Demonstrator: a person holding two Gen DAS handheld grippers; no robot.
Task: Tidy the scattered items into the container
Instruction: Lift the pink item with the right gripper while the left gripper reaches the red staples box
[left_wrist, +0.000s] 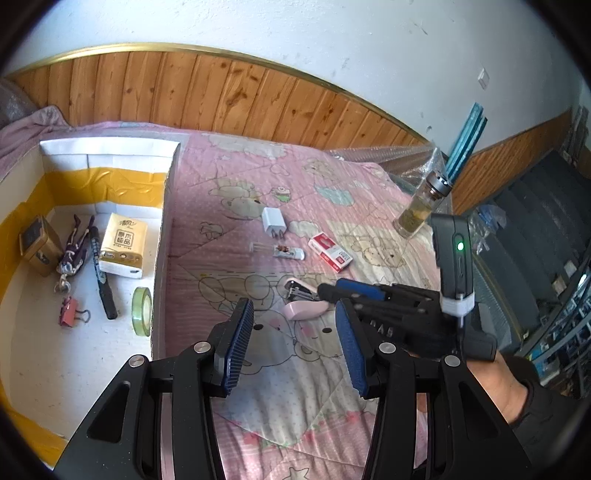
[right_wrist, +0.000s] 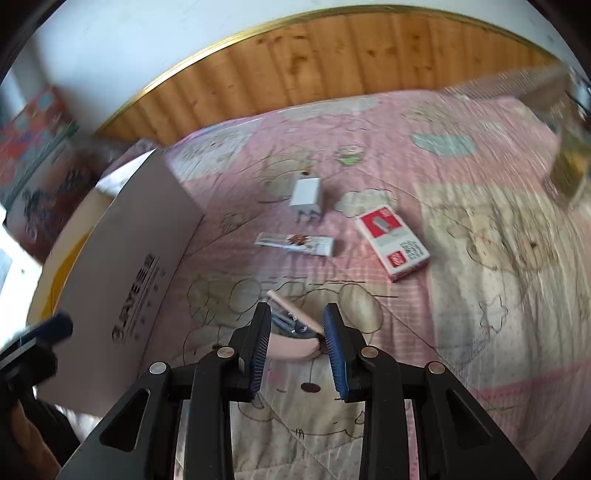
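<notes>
A pink stapler lies on the pink quilt; in the right wrist view the stapler sits between the fingers of my right gripper, whose jaws stand around it with small gaps. My right gripper also shows in the left wrist view. My left gripper is open and empty above the quilt. A white charger, a small tube and a red-and-white staple box lie further back. The white box at left holds tissues, a tape roll, a binder clip and other items.
A glass bottle stands at the quilt's far right edge, with bubble wrap behind it. A wood-panelled wall runs along the back. Dark shelving stands on the right. The box's outer wall is left of my right gripper.
</notes>
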